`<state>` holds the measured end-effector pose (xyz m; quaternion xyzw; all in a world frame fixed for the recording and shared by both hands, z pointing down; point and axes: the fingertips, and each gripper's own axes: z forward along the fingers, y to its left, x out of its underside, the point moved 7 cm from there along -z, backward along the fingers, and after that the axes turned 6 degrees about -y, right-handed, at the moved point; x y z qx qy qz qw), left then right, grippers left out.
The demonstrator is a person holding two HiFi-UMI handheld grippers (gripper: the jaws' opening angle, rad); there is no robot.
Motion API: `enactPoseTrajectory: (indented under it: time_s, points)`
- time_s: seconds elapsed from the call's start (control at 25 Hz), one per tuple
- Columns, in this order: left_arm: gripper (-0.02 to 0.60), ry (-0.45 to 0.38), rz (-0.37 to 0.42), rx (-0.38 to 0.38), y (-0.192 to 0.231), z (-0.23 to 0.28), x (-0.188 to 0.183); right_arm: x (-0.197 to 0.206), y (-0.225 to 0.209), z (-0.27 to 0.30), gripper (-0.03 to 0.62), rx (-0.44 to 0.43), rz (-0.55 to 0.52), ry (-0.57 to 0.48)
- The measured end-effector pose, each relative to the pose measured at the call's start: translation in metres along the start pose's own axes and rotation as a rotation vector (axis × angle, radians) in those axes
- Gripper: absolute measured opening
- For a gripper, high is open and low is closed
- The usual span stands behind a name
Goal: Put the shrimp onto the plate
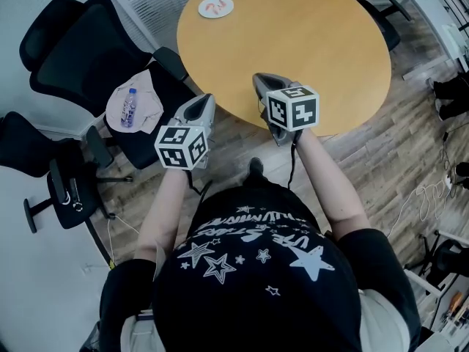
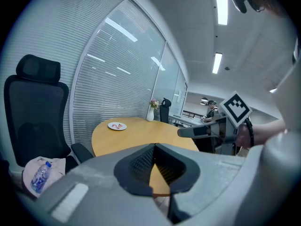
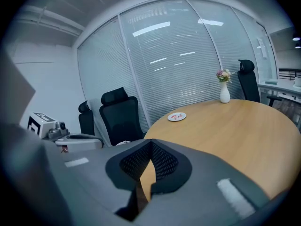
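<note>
A white plate [image 1: 216,7] lies at the far left side of the round wooden table [image 1: 315,42], with red shrimp pieces [image 1: 213,7] on it. The same plate [image 2: 117,125] appears far off in the left gripper view, and the plate [image 3: 177,117] also shows in the right gripper view. My left gripper [image 1: 207,103] hovers off the table's near edge, shut and empty. Over the near rim of the table, my right gripper [image 1: 260,81] is shut with nothing in it. Both are far from the plate. The left gripper [image 2: 154,147] and right gripper [image 3: 151,142] have their tips touching.
Black office chairs stand left of the table; one carries a cloth and a water bottle [image 1: 129,107]. A white vase with flowers [image 3: 225,92] stands at the table's far side. Window blinds run behind. Cables [image 1: 425,193] lie on the wooden floor at right.
</note>
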<state>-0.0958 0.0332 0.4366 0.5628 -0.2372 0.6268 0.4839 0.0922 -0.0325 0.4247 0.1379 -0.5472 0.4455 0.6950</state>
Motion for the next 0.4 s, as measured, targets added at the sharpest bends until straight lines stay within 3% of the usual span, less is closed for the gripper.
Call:
enactPoseTrajectory:
  time_s: [0.4]
  points:
    - [0.002, -0.015, -0.002, 0.026, -0.021, -0.041, 0.011, 0.021, 0.033, -0.043, 0.002, 0.019, 0.007, -0.004]
